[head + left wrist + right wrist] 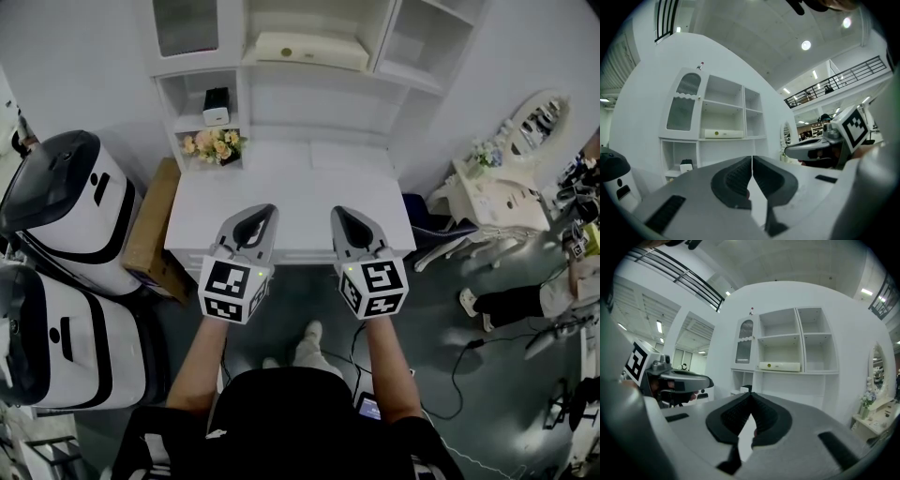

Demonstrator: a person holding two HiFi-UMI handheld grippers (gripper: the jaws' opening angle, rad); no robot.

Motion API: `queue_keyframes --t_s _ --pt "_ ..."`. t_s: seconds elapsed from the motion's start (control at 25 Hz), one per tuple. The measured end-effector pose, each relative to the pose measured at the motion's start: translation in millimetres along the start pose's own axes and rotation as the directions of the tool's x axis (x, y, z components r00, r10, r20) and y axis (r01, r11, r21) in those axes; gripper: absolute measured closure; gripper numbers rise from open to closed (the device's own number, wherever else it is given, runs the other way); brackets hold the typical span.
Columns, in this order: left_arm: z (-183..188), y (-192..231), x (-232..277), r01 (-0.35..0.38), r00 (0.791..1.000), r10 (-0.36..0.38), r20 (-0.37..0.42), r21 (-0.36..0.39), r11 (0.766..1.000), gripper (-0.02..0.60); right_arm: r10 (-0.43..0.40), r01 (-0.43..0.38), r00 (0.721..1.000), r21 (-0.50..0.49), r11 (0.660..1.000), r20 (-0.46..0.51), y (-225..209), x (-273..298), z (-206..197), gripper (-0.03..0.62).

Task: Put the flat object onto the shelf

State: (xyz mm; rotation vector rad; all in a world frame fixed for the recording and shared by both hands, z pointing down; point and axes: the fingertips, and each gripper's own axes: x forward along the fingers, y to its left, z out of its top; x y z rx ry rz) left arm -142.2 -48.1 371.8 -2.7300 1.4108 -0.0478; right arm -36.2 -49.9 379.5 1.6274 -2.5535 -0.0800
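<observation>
Lying in the upper centre of the head view, the flat object point(307, 49) is already on the middle board of the white shelf unit point(389, 42), with its long side along the front edge. It is a long, low, cream slab with rounded corners and a small green round mark on its front. I judge it to be stiff and rather light, and its smooth skin is probably slippery. A safe grip would be across its thin height near the middle of the long front edge, so that it does not tip.

Both tools are low in the frame, above the plain white desk point(281, 183), well apart from the slab. The left gripper point(752, 158) has its dark ribbed pads pressed together with nothing between them. The right gripper point(750, 394) is closed in the same way and holds nothing. Their grey shells look hard and matt.
</observation>
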Motion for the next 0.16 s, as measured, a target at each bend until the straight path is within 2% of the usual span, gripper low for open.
queue_keyframes --t_s 0.16 --pt "-1.3 -2.8 -1.1 0.006 1.0 -0.006 0.0 0.003 1.0 0.571 -0.003 0.003 1.0 0.001 1.0 -0.004 1.1 -2.2 -1.4 0.606"
